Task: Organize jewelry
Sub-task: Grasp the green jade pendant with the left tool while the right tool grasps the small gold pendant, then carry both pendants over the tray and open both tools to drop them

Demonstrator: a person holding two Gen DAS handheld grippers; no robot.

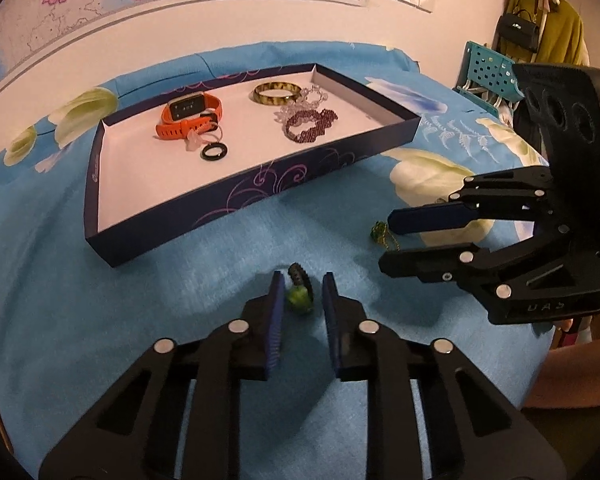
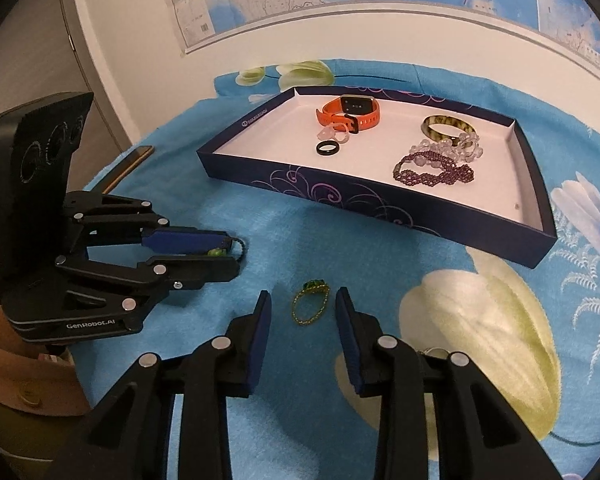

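Note:
My left gripper (image 1: 302, 282) is low over the blue cloth, its pads pinched on a small dark ring with a green stone (image 1: 300, 296); the right wrist view shows that left gripper (image 2: 234, 255) from the side, the stone (image 2: 216, 253) squeezed between its fingers. My right gripper (image 2: 303, 298) stands open around a thin gold ring with a green stone (image 2: 310, 306) that lies flat, with a gap on each side. Behind them is a dark blue tray (image 2: 340, 196) holding an orange watch (image 2: 348, 114), a black ring (image 2: 328, 147), a mottled bangle (image 2: 446, 126) and a purple bead bracelet (image 2: 432, 172).
A blue flowered cloth (image 1: 100, 320) covers the surface. A phone (image 2: 128, 164) lies at its left edge. A teal basket (image 1: 490, 72) and a rack with a yellow garment (image 1: 556, 32) stand at the far right. A map hangs on the wall behind.

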